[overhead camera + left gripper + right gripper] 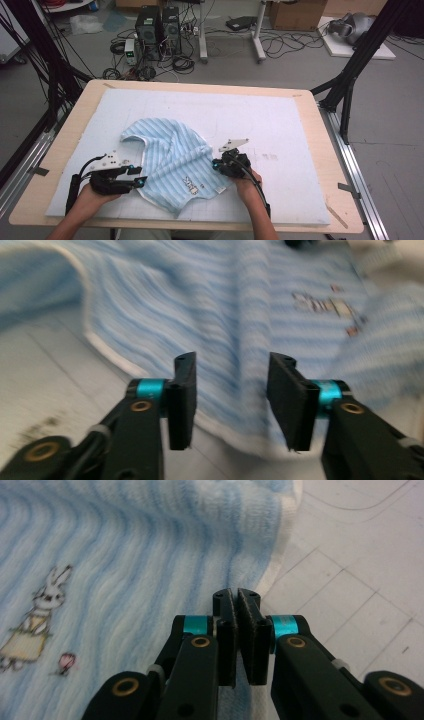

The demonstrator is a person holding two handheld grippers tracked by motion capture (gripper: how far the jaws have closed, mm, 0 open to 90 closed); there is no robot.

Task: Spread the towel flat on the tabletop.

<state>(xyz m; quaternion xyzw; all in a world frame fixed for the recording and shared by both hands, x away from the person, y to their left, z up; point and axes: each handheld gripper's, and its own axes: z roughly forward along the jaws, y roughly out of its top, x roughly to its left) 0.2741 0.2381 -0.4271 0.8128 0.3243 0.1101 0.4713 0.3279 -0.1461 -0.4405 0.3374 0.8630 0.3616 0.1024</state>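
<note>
I am folding the striped towel (172, 160) lying crumpled on the tabletop (300, 107): right hand-held gripper (237, 597) is clenching its right hem, left hand-held gripper (230, 375) is hanging released over the left edge, needing to close there next.

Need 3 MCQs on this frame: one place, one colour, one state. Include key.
1. Where does the towel lie?
A. on the white mat
B. on the floor
C. over a chair

2. What colours is the towel?
A. red and black
B. plain green
C. light blue and white stripes

3. How does the right claw stand?
A. wide open
B. shut on the towel's edge
C. shut on a cable

Key:
1 A, it is spread on the mat in the high view.
2 C, stripes show in every view.
3 B, its jaws meet with fabric pinched between them, while the left claw gapes.
</note>
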